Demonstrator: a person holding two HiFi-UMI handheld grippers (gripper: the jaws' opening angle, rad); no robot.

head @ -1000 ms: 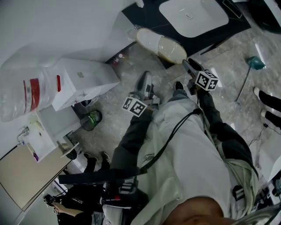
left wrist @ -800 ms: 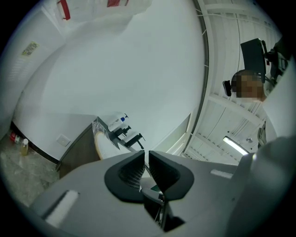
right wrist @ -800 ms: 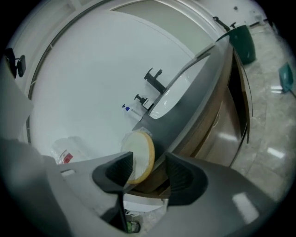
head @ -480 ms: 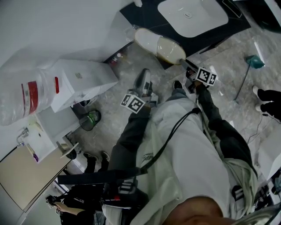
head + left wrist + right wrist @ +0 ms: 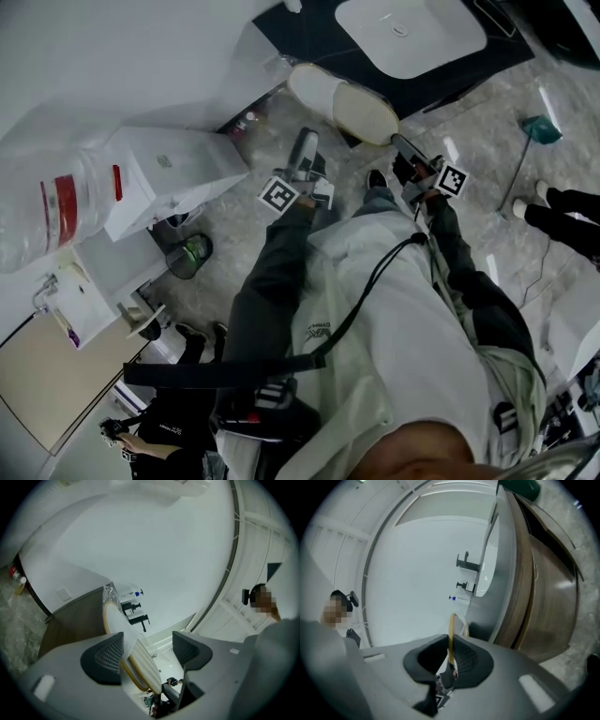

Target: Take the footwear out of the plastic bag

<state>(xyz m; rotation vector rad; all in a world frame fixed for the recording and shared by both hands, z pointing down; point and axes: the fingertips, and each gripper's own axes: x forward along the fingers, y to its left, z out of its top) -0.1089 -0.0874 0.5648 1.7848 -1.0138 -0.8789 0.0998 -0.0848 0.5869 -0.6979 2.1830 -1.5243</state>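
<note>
Right gripper (image 5: 451,656), just closed, clamps the slipper (image 5: 140,665) rim; left gripper (image 5: 147,651), just opened astride it, should re-pinch plastic bag (image 5: 108,591) only.

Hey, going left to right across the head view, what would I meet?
Red-striped bag, white box, left claw, right claw, teal tool. The slipper overlaps both claws, so it's left out.

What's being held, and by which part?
The right gripper, jaws just closed, pinches the slipper by its tan sole edge. The left gripper just opened its jaws, the slipper loose between them.
</note>
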